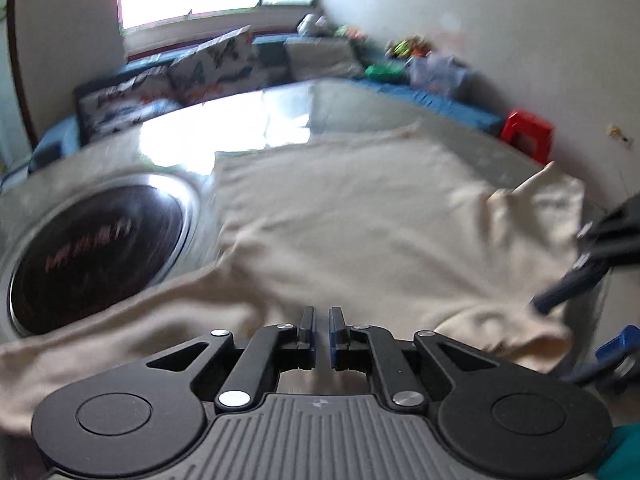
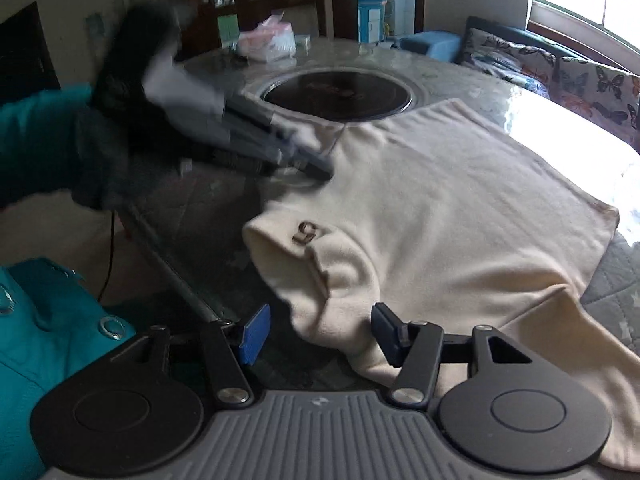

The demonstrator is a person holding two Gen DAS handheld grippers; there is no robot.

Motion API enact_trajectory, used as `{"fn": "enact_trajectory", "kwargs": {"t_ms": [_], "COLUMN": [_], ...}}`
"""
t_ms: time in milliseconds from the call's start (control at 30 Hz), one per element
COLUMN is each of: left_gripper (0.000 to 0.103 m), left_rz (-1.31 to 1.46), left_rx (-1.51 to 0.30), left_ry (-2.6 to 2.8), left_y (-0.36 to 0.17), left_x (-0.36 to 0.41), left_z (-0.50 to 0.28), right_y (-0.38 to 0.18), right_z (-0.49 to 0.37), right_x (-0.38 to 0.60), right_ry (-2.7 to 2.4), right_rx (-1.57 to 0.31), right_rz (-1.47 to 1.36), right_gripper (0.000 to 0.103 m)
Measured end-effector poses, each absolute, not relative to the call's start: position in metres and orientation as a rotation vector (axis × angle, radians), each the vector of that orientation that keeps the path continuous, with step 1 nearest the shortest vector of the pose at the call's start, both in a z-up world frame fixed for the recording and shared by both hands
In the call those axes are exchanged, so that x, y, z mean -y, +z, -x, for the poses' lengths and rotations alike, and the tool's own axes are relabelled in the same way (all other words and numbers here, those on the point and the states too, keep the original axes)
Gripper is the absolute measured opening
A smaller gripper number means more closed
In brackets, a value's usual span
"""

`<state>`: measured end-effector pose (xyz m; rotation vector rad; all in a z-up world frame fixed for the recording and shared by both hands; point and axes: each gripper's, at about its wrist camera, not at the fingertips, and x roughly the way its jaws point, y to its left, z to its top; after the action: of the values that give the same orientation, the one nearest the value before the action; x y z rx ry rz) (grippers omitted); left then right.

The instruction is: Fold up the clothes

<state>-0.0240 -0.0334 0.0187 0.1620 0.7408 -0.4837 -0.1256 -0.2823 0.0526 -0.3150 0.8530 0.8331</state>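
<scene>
A cream sweater (image 2: 432, 200) lies spread out flat on a shiny round table (image 2: 472, 76). Next to it, sunk into the middle of the table, is a dark round cooker plate (image 2: 338, 94). The left gripper (image 1: 322, 316) has its two fingers almost pressed together, with only a thin gap. The sweater lies right under and in front of them, but whether any cloth is pinched in that gap is too hard to tell. From the other side, this gripper is a blur with its tip down on the sweater's edge near the cooker plate. The right gripper (image 2: 318, 330) has its fingers about half open and is holding nothing. The sweater's high collar (image 2: 320, 256), with a small brown mark on it, lies just in front of it, and some cloth sits between the fingers, not squeezed. A teal sleeve (image 2: 36, 144) shows on the person's arm.
</scene>
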Motion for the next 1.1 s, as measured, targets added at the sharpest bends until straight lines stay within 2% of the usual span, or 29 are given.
{"fn": "enact_trajectory", "kwargs": {"t_ms": [200, 400, 567, 733, 900, 967, 1100], "left_gripper": [0.011, 0.012, 0.024, 0.025, 0.025, 0.03, 0.029], "left_rz": [-0.177, -0.185, -0.189, -0.202, -0.195, -0.194, -0.191], "left_rx": [-0.758, -0.741, -0.698, -0.709, -0.708, -0.705, -0.72], "left_ry": [-0.474, -0.466, -0.449, -0.405, -0.354, -0.332, -0.314], "left_y": [0.018, 0.031, 0.04, 0.029, 0.021, 0.021, 0.018], "left_x": [0.024, 0.028, 0.036, 0.045, 0.042, 0.04, 0.038], "left_z": [0.034, 0.027, 0.007, -0.017, -0.029, -0.032, -0.035], "right_y": [0.062, 0.038, 0.049, 0.061, 0.058, 0.052, 0.04], "right_z": [0.089, 0.06, 0.058, 0.025, -0.033, -0.054, -0.091], "right_x": [0.306, 0.333, 0.338, 0.342, 0.349, 0.352, 0.356], "right_ry": [0.671, 0.545, 0.556, 0.487, 0.392, 0.351, 0.278], "right_rx": [-0.787, -0.864, -0.862, -0.825, -0.839, -0.854, -0.872], "right_rz": [0.246, 0.209, 0.223, 0.201, 0.139, 0.116, 0.086], "right_gripper": [0.057, 0.057, 0.057, 0.056, 0.049, 0.044, 0.037]}}
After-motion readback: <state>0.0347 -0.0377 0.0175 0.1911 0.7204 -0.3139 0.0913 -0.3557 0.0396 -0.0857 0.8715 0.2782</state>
